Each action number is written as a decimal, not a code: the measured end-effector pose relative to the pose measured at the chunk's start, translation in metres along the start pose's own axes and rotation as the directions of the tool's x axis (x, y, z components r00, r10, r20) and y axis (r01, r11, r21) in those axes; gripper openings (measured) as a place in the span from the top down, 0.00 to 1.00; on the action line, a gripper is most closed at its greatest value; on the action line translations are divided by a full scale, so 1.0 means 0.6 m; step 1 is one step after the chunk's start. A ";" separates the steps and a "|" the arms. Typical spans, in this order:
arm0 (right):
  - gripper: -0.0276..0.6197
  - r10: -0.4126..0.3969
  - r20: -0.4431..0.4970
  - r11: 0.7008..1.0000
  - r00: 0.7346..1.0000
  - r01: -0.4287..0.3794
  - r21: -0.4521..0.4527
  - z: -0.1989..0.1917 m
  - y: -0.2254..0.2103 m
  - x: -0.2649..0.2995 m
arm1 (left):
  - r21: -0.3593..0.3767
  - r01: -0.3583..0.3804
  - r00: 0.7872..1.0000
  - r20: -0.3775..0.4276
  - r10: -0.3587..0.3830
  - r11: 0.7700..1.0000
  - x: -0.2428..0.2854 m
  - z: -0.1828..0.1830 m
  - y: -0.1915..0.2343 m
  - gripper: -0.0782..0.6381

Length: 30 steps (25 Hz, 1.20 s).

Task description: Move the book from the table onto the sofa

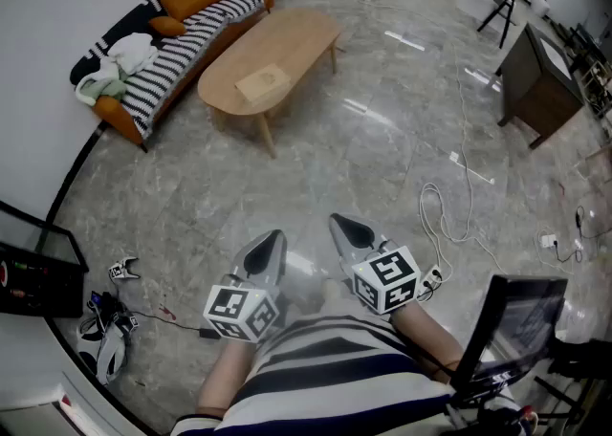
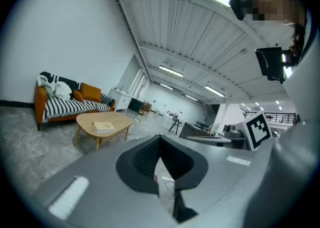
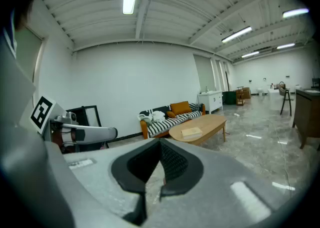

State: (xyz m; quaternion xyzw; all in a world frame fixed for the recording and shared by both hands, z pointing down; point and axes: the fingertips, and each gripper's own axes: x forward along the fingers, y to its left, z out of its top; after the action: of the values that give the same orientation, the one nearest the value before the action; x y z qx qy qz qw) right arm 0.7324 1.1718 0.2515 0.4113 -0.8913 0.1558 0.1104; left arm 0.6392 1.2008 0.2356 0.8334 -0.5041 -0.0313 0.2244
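A tan book [image 1: 262, 83] lies flat on the oval wooden table [image 1: 296, 31], near its closer end; it also shows as the book [image 2: 104, 126] in the left gripper view and the book [image 3: 191, 132] in the right gripper view. Beyond the table stands the sofa [image 1: 196, 35] with a black-and-white striped cover, orange cushions and a heap of pale cloth. My left gripper [image 1: 271, 243] and right gripper [image 1: 346, 226] are held close to my body, far from the table, both shut with nothing in them. Their tips point toward the table.
White cables [image 1: 449, 214] trail over the marble floor at right. A dark wooden cabinet [image 1: 535, 80] stands at far right, a monitor [image 1: 516, 315] near my right side. Black equipment [image 1: 33, 276] and shoes [image 1: 103, 329] lie at lower left. Open floor separates me from the table.
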 end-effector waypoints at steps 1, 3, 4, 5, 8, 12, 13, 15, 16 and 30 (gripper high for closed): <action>0.95 -0.014 0.003 1.000 1.000 0.014 0.001 0.001 -0.005 0.001 | 0.000 0.012 1.000 -0.002 -0.012 1.000 0.006 0.001 0.001 0.88; 0.95 -0.035 0.010 0.999 0.999 0.035 0.006 0.003 -0.014 0.002 | -0.003 0.030 1.000 -0.007 -0.030 1.000 0.016 0.001 0.003 0.88; 0.95 -0.040 0.015 0.999 0.999 0.040 0.011 0.004 -0.019 0.004 | -0.005 0.034 0.999 -0.009 -0.034 0.999 0.021 0.000 0.004 0.88; 0.95 -0.039 0.021 0.999 0.999 0.039 0.020 0.005 -0.023 0.005 | -0.008 0.033 0.999 -0.010 -0.033 0.999 0.025 -0.002 0.006 0.88; 0.95 -0.024 0.038 0.999 0.999 0.022 0.049 0.011 -0.032 0.013 | -0.010 0.021 1.000 -0.010 -0.021 1.000 0.035 -0.002 0.009 0.88; 0.95 -0.019 0.054 0.996 0.998 0.015 0.083 0.022 -0.046 0.019 | -0.018 0.016 1.000 -0.002 -0.016 1.000 0.047 0.005 0.010 0.88; 0.95 -0.020 0.051 0.996 0.999 0.015 0.091 0.022 -0.050 0.021 | -0.023 0.014 1.000 -0.001 -0.014 1.000 0.050 0.005 0.012 0.88; 0.95 -0.020 0.036 0.996 0.999 0.017 0.093 0.016 -0.058 0.025 | -0.035 0.007 1.000 -0.001 -0.007 0.999 0.057 0.003 0.017 0.88; 0.95 -0.019 0.027 0.996 0.999 0.016 0.090 0.012 -0.063 0.025 | -0.042 0.003 1.000 -0.002 -0.003 0.999 0.062 0.000 0.019 0.88; 0.95 0.004 0.020 0.988 1.000 -0.007 0.154 0.004 -0.151 0.065 | -0.016 -0.035 0.999 -0.036 0.034 0.999 0.157 -0.006 0.054 0.88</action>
State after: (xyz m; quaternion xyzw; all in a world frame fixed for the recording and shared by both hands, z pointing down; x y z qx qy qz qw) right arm 0.7766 1.0882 0.2788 0.4175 -0.8788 0.2205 0.0690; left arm 0.6599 1.1088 0.2683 0.8232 -0.5140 -0.0167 0.2406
